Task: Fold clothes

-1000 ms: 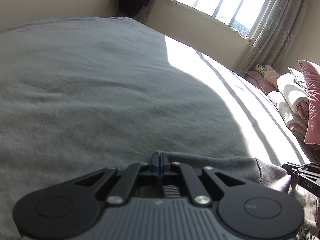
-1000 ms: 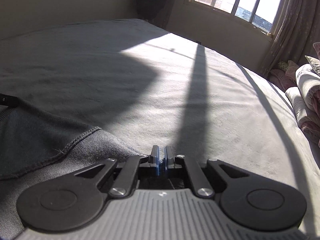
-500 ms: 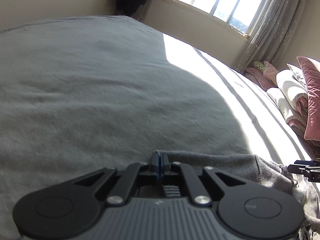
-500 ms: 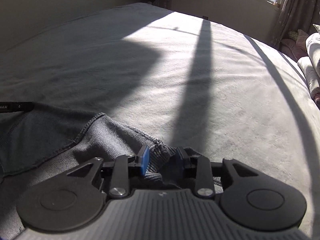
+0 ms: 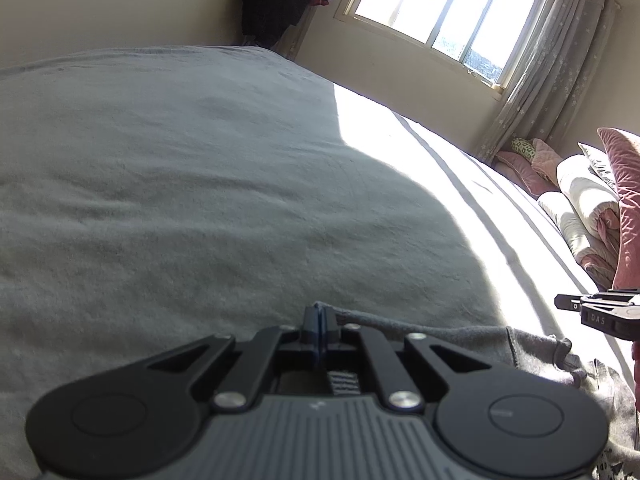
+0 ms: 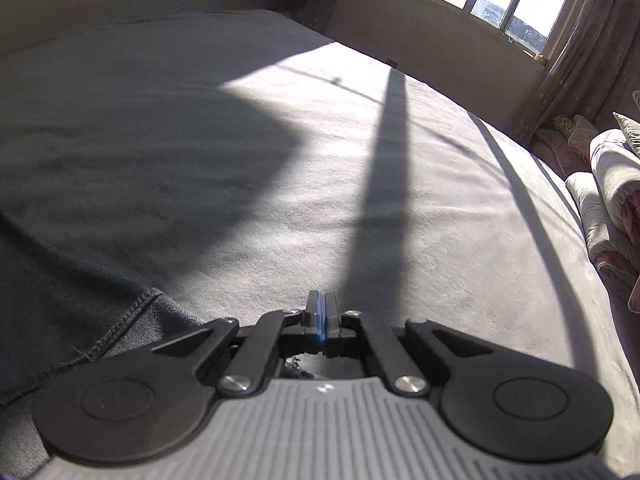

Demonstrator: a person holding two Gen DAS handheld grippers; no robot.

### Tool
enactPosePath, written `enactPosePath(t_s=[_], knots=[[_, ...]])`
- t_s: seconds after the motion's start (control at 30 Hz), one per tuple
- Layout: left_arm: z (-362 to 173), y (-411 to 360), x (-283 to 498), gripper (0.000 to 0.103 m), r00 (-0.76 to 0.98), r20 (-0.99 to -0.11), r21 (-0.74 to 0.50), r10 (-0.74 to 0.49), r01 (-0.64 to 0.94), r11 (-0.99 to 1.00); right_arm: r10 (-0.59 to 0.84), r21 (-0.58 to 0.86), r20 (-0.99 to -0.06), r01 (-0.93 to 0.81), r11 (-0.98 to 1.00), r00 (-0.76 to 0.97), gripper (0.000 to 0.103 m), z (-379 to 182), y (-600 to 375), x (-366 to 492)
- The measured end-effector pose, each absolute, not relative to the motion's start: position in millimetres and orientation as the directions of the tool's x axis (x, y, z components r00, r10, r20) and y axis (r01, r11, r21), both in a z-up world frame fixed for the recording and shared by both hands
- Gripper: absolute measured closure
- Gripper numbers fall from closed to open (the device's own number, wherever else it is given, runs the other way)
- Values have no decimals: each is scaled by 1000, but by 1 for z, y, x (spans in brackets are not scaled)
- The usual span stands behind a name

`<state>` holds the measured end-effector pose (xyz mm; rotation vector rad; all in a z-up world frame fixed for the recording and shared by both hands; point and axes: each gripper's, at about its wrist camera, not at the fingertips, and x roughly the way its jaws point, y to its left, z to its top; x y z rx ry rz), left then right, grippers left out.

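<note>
- Two grippers work one grey sweatshirt point(image 5: 460, 332) on the grey bedspread point(image 5: 160, 200).
- Lower centre, left gripper point(image 5: 319, 320) is clamped on its hem edge.
- Lower left of the right view, dark stitched fabric drapes; right gripper point(image 6: 320, 314) has just snapped closed, blue pads together, with nothing visible between them.

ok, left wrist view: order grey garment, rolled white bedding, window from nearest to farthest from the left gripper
1. grey garment: at the left gripper, running right along the bed.
2. rolled white bedding: far right, by the pink pillows.
3. window: back wall, top.
</note>
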<state>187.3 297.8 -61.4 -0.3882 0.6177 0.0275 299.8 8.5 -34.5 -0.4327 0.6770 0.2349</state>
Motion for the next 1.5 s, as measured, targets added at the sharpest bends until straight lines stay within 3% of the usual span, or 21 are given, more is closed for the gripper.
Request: enactPosePath(t_s=[0.13,0.17,0.2,0.23,0.33,0.37,0.53,0.57,0.6,0.67,0.7,0.77,0.9,1.13,1.23,1.27,1.3,1.33,1.37,1.43,1.5], knots=[[-64,299,190,102,806,-584,-345,-100,-134,929,95,-255,-704,-375,891,704,103,-37,9,308],[-64,299,191,102,805,-584,-349,-104,-133,928,116,-225,-714,-383,896,690,99,-36,6,307],[-64,300,191,102,804,-585,-353,-107,-133,926,139,-191,-727,-393,900,673,87,-34,2,306],[-65,300,191,101,804,-585,-357,-110,-134,925,155,-166,-737,-399,902,657,83,-33,-2,305],[-66,301,190,101,802,-586,-366,-116,-135,921,198,-113,-754,-420,900,626,50,-30,-15,298],[-66,301,190,101,802,-586,-365,-116,-134,921,211,-98,-757,-427,899,618,47,-30,-19,296],[-66,299,190,101,802,-587,-355,-112,-130,926,167,-109,-793,-406,907,586,47,-46,-27,295],[-66,299,190,101,802,-587,-352,-112,-129,927,172,-99,-798,-407,908,578,51,-52,-27,296],[-65,298,190,101,801,-588,-349,-111,-127,928,186,-92,-795,-419,903,577,68,-54,-25,294],[-65,298,190,101,801,-589,-344,-110,-125,931,196,-108,-787,-443,890,586,89,-56,-17,290],[-65,297,190,101,802,-588,-341,-108,-125,932,176,-149,-769,-440,885,615,92,-54,-12,287],[-62,296,187,102,811,-577,-331,-91,-130,934,135,-236,-722,-424,874,679,94,-50,-3,282],[-58,294,184,102,828,-557,-309,-58,-142,940,113,-262,-637,-352,899,763,95,-39,1,286],[-64,292,190,100,810,-585,-282,-50,-145,948,33,-337,-665,-339,878,746,95,-75,14,299],[-65,295,190,98,813,-579,-300,-58,-146,943,46,-272,-660,-296,916,750,85,-70,7,298],[-65,296,190,93,814,-577,-313,-68,-144,939,49,-257,-658,-285,923,751,77,-66,4,297],[-64,298,189,90,815,-574,-330,-77,-144,933,53,-250,-650,-279,927,758,60,-62,2,295],[-61,299,188,81,817,-571,-343,-80,-148,928,57,-245,-640,-274,930,766,51,-58,1,293],[-59,300,187,66,820,-567,-355,-83,-152,922,70,-237,-630,-277,931,774,39,-54,0,289],[-51,302,181,43,845,-533,-345,-38,-177,922,112,-207,-615,-297,932,780,36,-45,1,277],[-41,303,172,41,878,-479,-326,7,-185,927,159,-152,-622,-318,936,767,35,-41,1,266]])
